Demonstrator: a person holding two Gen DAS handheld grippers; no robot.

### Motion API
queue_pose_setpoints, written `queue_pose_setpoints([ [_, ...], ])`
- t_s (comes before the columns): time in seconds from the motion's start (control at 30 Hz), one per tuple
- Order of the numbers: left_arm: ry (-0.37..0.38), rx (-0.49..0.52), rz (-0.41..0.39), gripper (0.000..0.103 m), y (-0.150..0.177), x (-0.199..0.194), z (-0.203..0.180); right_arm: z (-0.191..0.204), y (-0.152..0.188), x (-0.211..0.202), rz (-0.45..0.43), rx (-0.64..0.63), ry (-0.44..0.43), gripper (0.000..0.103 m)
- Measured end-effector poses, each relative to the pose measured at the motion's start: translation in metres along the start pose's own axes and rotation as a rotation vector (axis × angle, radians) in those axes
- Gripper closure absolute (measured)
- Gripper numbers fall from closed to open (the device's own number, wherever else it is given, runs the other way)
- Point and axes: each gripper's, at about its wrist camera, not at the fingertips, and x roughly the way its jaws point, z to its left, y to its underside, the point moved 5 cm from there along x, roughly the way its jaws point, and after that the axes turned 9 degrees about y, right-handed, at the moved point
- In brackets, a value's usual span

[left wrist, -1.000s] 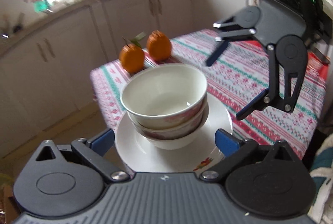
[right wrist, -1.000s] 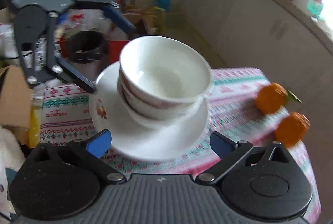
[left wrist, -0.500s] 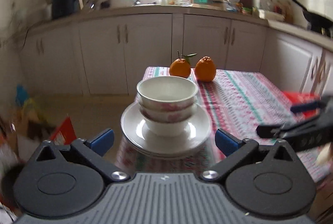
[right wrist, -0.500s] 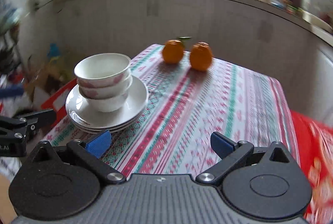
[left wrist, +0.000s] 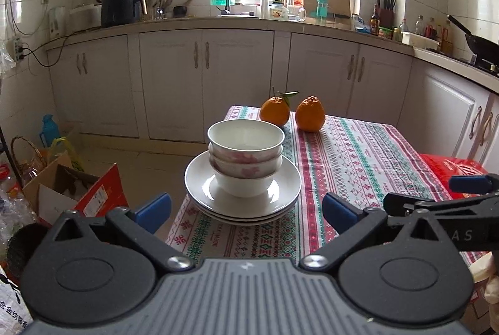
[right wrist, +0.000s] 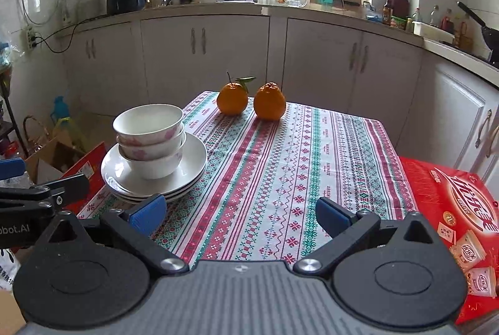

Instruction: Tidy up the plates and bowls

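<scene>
Three white bowls [left wrist: 245, 157] with pink flowers are nested and stand on a stack of white plates [left wrist: 199, 179] at the near left corner of the table. The stack also shows in the right wrist view, bowls [right wrist: 149, 138] on plates [right wrist: 193, 160]. My left gripper [left wrist: 246, 208] is open and empty, held back from the stack. My right gripper [right wrist: 240, 215] is open and empty, over the table's near edge to the right of the stack. It shows from the side in the left wrist view [left wrist: 436, 194].
The table has a striped patterned cloth [right wrist: 280, 166]. Two oranges [right wrist: 249, 101] sit at its far end. A red box [right wrist: 461, 210] lies at the right. Cardboard boxes [left wrist: 71, 188] and bags are on the floor at the left. White cabinets [left wrist: 205, 85] stand behind.
Both grippers have pulled back from beside the bowl stack and swung to face the cabinets. The stack now stands alone on the table corner.
</scene>
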Motion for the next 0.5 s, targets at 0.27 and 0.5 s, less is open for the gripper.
queue_pose_setpoints([
  [0.27,-0.002,-0.015,0.008,0.001,0.0020,0.0016,-0.0013,0.0000,-0.0002,-0.0005,-0.005,0.000,0.026,0.000],
  [0.5,-0.003,-0.022,0.014,0.001,0.0029,0.0037,0.0006,0.0021,-0.0002,0.0001,-0.008,-0.002,0.035,0.000],
])
